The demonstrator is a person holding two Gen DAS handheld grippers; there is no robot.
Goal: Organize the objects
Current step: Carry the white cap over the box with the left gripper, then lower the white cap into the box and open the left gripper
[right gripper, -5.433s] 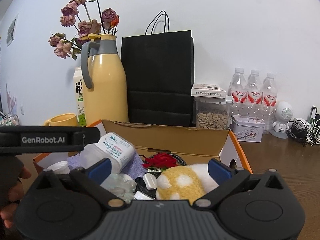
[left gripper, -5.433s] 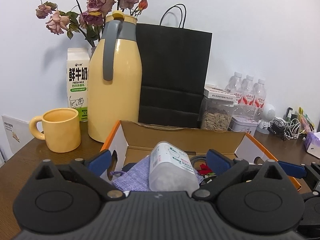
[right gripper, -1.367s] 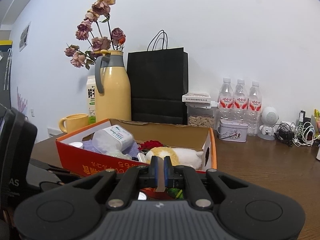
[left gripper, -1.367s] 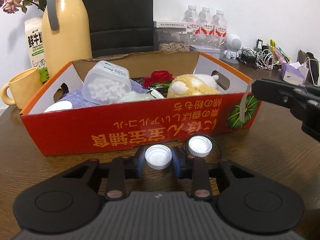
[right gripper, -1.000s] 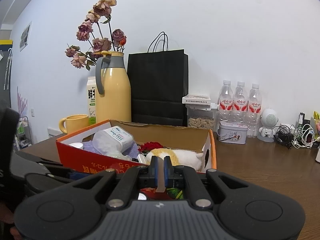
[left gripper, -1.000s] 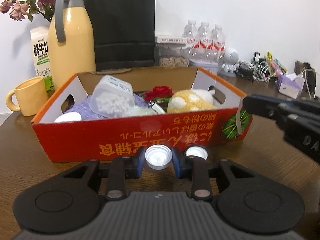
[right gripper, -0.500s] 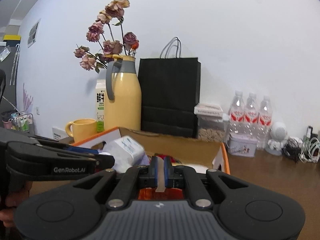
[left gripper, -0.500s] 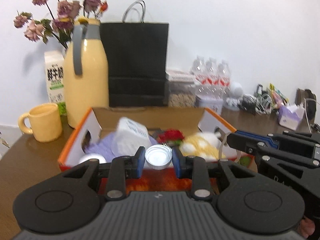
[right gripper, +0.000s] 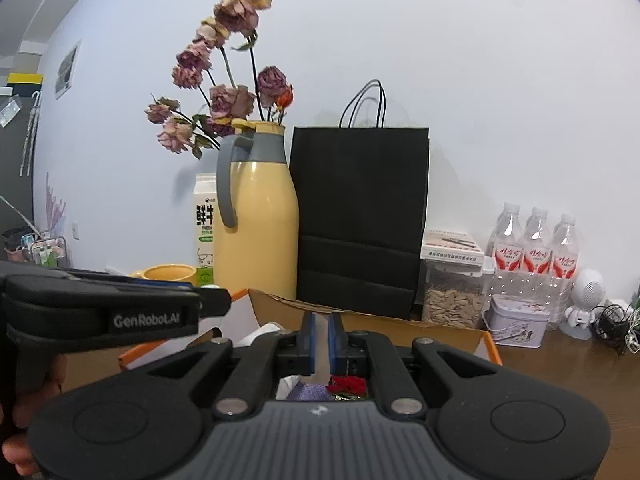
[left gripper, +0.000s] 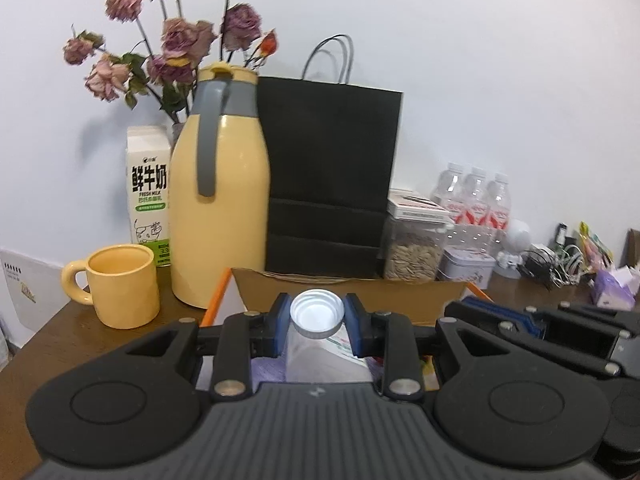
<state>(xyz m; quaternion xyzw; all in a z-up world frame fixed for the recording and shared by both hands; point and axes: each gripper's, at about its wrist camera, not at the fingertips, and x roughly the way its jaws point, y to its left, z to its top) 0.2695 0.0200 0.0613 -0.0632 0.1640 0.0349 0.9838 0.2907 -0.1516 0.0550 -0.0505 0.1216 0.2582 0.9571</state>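
My left gripper [left gripper: 317, 316] is shut on a white bottle cap [left gripper: 316, 311], which it holds open side towards the camera, above the inside of the orange cardboard box [left gripper: 352, 294]. Under the cap lies a clear plastic jar [left gripper: 320, 364] on purple cloth. My right gripper [right gripper: 321, 340] is shut just right of the left one, over the same box [right gripper: 280, 312]. A thin pale strip seems pinched in the slit between its pads; I cannot tell what it is. A red flower [right gripper: 348, 384] lies in the box below it. From the right wrist, the left gripper [right gripper: 216, 300] reaches in at the left.
Behind the box stand a yellow thermos [left gripper: 218, 208], a yellow mug [left gripper: 122, 286], a milk carton [left gripper: 147, 188], a black paper bag [left gripper: 332, 176] and a seed jar [left gripper: 414, 256]. A tin [left gripper: 468, 270], water bottles [left gripper: 476, 200] and cables [left gripper: 560, 256] are at the right.
Both grippers rose and moved forward, from the table in front of the box to above its inside. The cap came up with the left gripper; the second cap is out of view.
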